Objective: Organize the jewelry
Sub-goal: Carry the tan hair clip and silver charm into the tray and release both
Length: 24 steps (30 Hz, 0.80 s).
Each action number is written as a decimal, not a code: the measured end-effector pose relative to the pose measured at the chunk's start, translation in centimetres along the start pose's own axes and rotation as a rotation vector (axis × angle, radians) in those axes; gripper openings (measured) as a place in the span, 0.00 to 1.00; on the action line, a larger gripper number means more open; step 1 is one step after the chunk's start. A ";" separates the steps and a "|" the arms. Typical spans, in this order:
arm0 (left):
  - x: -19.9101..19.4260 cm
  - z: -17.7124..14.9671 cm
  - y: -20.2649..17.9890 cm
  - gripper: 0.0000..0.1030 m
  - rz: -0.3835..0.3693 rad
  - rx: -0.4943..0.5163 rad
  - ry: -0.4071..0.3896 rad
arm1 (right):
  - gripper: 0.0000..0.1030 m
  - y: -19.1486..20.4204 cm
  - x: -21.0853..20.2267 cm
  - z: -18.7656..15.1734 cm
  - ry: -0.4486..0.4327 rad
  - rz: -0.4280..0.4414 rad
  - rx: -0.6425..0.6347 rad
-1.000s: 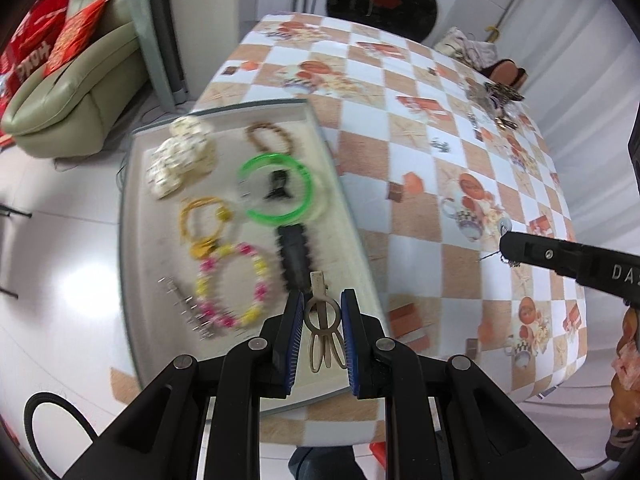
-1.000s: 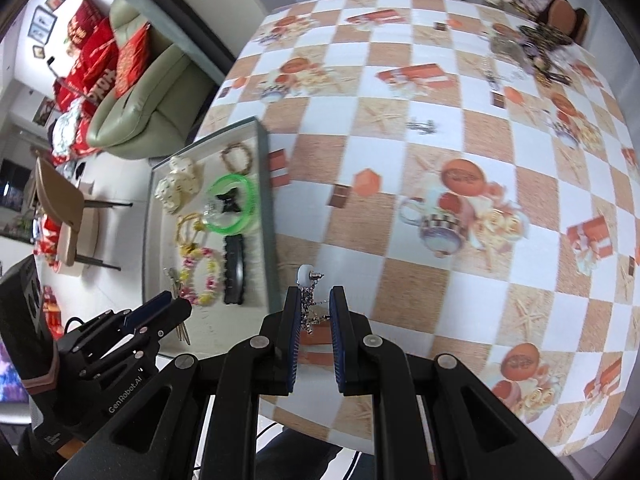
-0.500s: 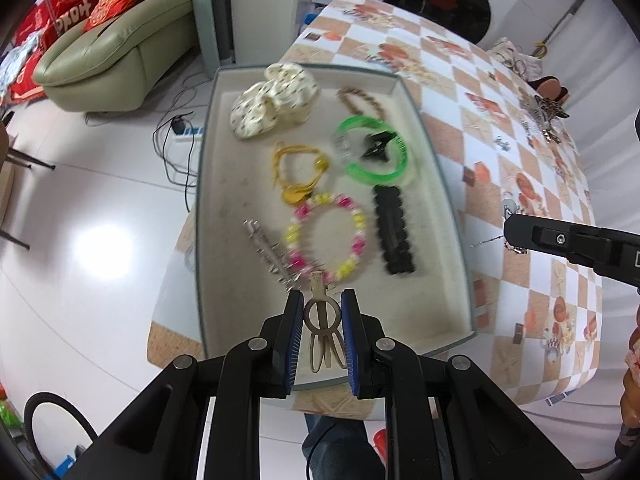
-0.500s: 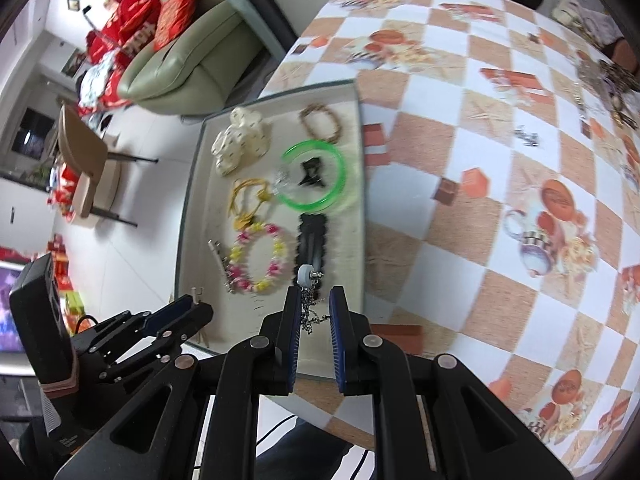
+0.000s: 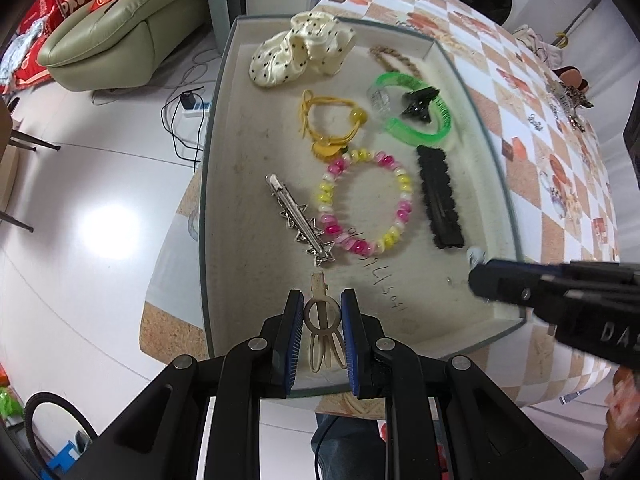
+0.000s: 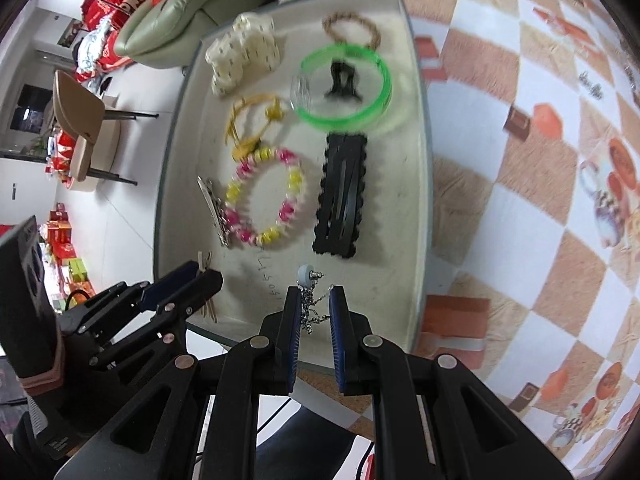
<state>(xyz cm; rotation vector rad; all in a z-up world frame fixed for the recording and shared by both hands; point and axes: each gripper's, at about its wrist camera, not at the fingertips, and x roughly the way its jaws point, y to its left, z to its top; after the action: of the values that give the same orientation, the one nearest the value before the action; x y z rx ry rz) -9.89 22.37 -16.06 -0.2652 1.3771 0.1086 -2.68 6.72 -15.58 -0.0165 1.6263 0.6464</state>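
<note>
Over the tray's (image 5: 216, 128) near end, the left gripper (image 5: 320, 322) clasped a beige hair clip (image 5: 322, 320) and the right gripper (image 6: 314, 312) pinched a chain earring (image 6: 309, 294), likely for setting down among the sorted pieces

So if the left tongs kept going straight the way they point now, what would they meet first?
Probably the silver star clip, which lies just beyond the beige hair clip held in the left tongs; depth is unclear, so bare tray floor could come first.
</note>
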 end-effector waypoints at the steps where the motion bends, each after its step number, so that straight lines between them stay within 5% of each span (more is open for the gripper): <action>1: 0.2 0.0 0.0 0.23 0.001 0.001 0.001 | 0.15 0.0 0.4 0.0 0.007 0.001 0.001; 24: 1.5 0.4 -1.1 0.23 0.062 0.030 0.012 | 0.16 0.3 2.7 0.9 0.013 -0.096 -0.053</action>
<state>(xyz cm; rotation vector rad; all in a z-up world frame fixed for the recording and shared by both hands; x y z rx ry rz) -8.94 21.30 -17.37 -0.1987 1.3987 0.1384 -2.46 8.31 -17.92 -0.1365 1.6105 0.6160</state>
